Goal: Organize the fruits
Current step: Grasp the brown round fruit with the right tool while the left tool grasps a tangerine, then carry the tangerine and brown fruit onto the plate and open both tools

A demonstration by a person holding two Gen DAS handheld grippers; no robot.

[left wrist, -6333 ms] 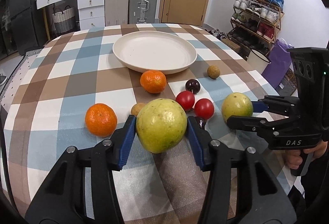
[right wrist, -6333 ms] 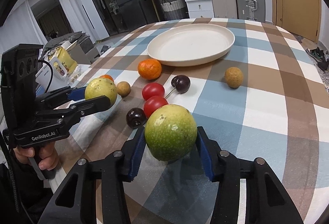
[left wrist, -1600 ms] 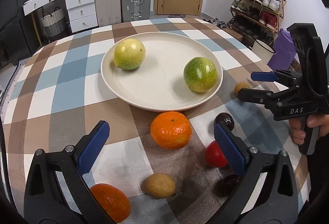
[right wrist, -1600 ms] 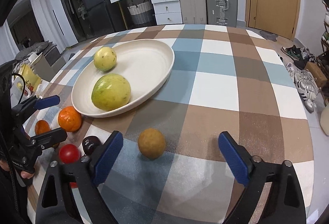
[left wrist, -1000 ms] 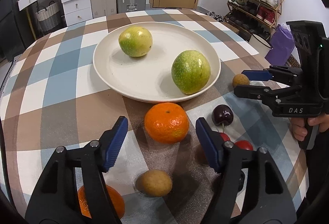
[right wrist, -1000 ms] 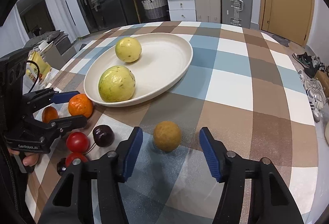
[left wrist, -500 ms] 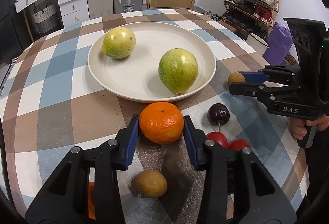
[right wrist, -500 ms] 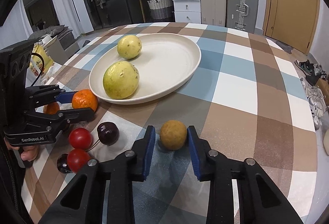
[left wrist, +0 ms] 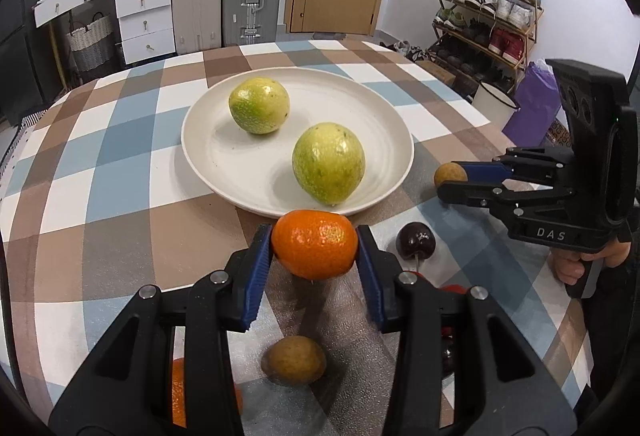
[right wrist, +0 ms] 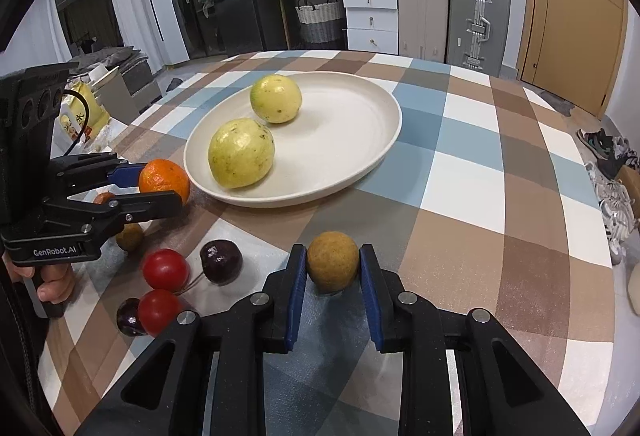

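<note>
A cream plate (left wrist: pixel 224 159) (right wrist: pixel 360 139) on the checked table holds two yellow-green round fruits (left wrist: pixel 259 105) (left wrist: pixel 329 163). My left gripper (left wrist: pixel 315 256) is shut on an orange mandarin (left wrist: pixel 315 250) just in front of the plate's near rim; it also shows in the right wrist view (right wrist: pixel 165 180). My right gripper (right wrist: pixel 333 268) is shut on a small tan round fruit (right wrist: pixel 332 260), right of the plate; it shows in the left wrist view too (left wrist: pixel 450 175).
Loose on the table: a dark cherry (left wrist: pixel 415 240), two red tomatoes (right wrist: pixel 165 269) (right wrist: pixel 159 310), another dark cherry (right wrist: pixel 128 312), a tan fruit (left wrist: pixel 296 359) and a second mandarin (left wrist: pixel 180 392). Suitcases, drawers and a shoe rack stand beyond the table.
Both grippers have closed fully on their fruits: the left on the mandarin, the right on the small tan fruit. Earlier, both large green fruits went from the grippers onto the plate.
</note>
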